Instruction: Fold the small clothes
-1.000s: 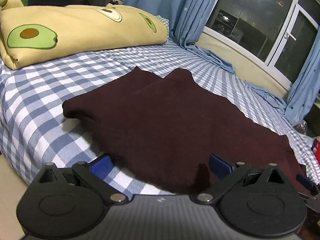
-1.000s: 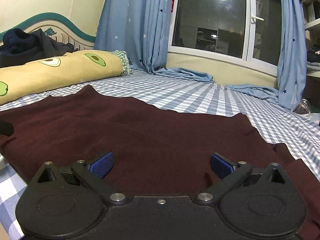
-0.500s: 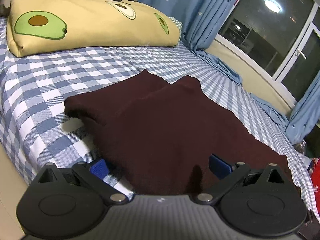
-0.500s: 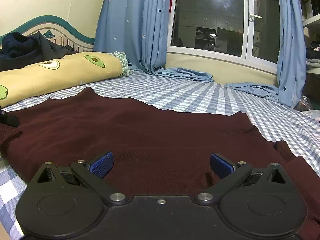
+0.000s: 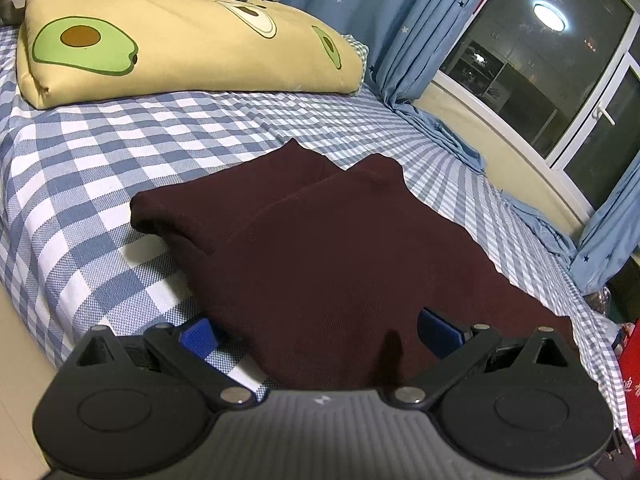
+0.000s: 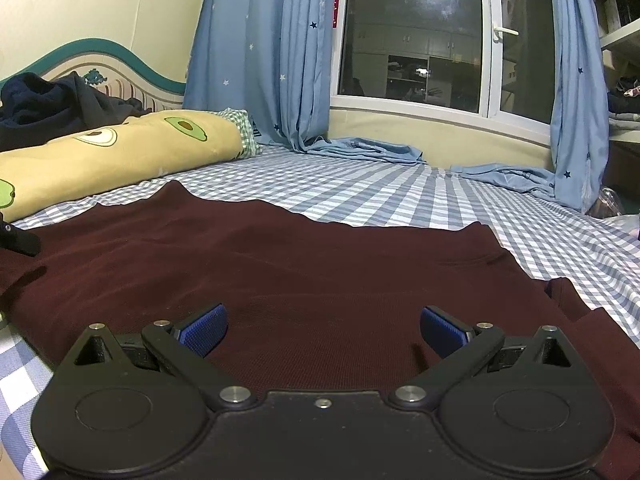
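Since a second ago, the left wrist view has tipped and crept closer to the garment, so the avocado-print pillow (image 5: pixel 180 44) now fills more of the upper left of the frame and the folded cuff sits nearer the centre; the right wrist view has hardly changed. From the left wrist, the left tool (image 5: pixel 318 332) has its blue pads spread wide, nothing between them, one pad over the checked bed sheet (image 5: pixel 80 184) at lower left and the other over the cloth at lower right. The dark maroon garment (image 5: pixel 340 248) lies flat on the bed across the middle and lower right of the frame, with a sleeve folded over its body at centre left. Blue curtains (image 5: pixel 384 32) and a dark window (image 5: pixel 552 60) fill the upper right. From the right wrist, the right tool (image 6: pixel 323 328) is likewise spread wide and empty, both pads hovering low over the maroon garment (image 6: pixel 300 272), which spans the middle of the frame from left edge to right. A black piece of the other tool shows at the left edge, resting at the cloth. The pillow (image 6: pixel 120 152) lies at middle left, dark clothes (image 6: pixel 52 108) heaped behind it, curtains (image 6: pixel 260 52) and window (image 6: pixel 412 32) above.
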The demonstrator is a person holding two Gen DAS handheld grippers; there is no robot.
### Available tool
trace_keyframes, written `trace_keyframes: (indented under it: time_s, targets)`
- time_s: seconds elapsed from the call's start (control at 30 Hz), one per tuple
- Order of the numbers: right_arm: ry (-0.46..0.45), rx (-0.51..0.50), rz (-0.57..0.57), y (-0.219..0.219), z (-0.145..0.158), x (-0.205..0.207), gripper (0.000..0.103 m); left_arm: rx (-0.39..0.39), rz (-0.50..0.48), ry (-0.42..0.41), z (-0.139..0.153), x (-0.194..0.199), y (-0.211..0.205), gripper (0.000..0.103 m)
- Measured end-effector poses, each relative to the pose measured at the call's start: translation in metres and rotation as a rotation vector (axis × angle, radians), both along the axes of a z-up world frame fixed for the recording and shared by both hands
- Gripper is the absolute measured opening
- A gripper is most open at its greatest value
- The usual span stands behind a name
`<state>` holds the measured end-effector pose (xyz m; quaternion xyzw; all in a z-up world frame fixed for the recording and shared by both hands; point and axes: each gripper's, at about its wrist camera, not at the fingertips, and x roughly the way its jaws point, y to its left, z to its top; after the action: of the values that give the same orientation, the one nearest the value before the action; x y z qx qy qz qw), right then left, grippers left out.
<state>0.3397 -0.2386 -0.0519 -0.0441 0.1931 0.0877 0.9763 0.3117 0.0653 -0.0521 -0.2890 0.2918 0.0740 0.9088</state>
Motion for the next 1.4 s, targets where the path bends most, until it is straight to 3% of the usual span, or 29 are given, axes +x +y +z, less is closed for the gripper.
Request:
trace_keyframes:
  time_s: [0.2,0.33,0.43,0.6,0.77,1.07,1.3,1.4]
  targets:
    - [-0.005,0.026,-0.001,-0.005,0.000,-0.002,0.103,-0.103,0.030,-0.039,-0.004,-0.003,0.013,0.101]
    - [0.003,0.029,0.002,-0.005,0.000,-0.001,0.103,-0.128,0.074,-0.057,-0.006,-0.008,0.019,0.089]
    - [0.005,0.032,0.003,-0.008,0.000,0.000,0.103,-0.125,0.113,-0.061,-0.007,-0.014,0.021,0.074]
    - [0.001,0.027,0.003,-0.009,0.001,0.000,0.103,-0.132,0.185,-0.052,-0.009,-0.018,0.025,0.030]
    - [-0.001,0.040,0.007,-0.011,0.001,0.000,0.103,-0.121,0.183,-0.093,-0.001,-0.021,0.023,0.014]
    - [-0.006,0.016,0.007,-0.007,0.001,-0.002,0.103,0.011,0.013,-0.255,0.065,0.006,-0.013,0.010]
    - [0.050,-0.003,0.025,-0.007,0.005,0.004,0.103,0.104,-0.176,-0.355,0.120,0.028,-0.079,0.010]
    - [0.025,0.013,0.030,-0.020,0.009,-0.008,0.103,0.143,-0.254,-0.384,0.132,0.034,-0.113,0.009]
